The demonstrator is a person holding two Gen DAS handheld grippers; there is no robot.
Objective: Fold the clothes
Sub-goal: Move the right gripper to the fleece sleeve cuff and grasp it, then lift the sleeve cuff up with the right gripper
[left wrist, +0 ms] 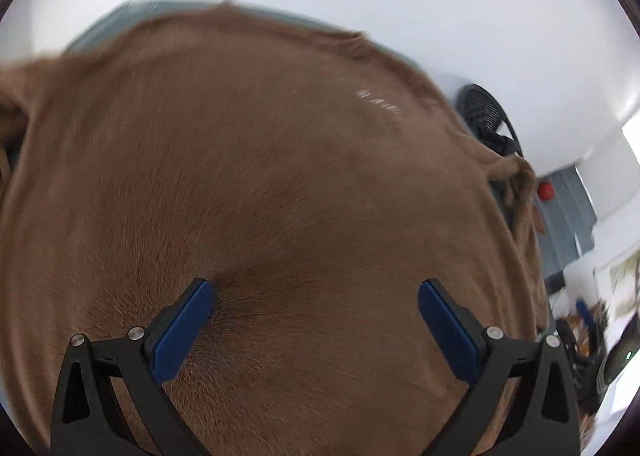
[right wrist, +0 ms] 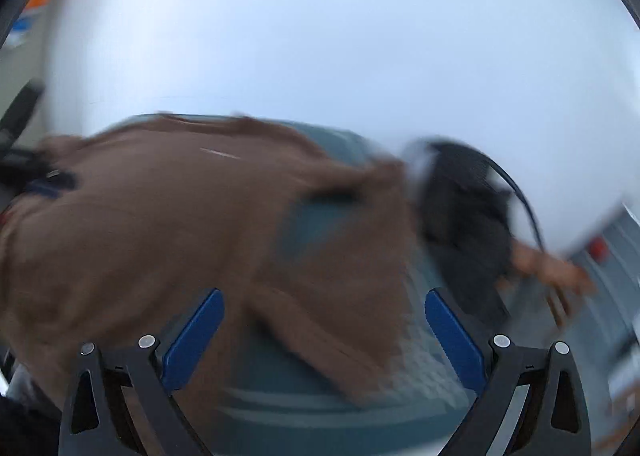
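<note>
Shirt (left wrist: 280,176) print blurred, unreadable. Both grippers' fingers (left wrist: 184,332) (right wrist: 454,340) apart, empty; shirt spread under and ahead.

Brown cloth blocked the left; right had room.
The brown garment (left wrist: 280,176) filled the left view; bare teal surface (right wrist: 320,408) lay between the right gripper's (right wrist: 324,332) spread fingers.

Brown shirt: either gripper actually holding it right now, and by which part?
Neither. The left gripper is open over the brown shirt's body, and the right gripper is open above a sleeve edge; no fabric is pinched.
</note>
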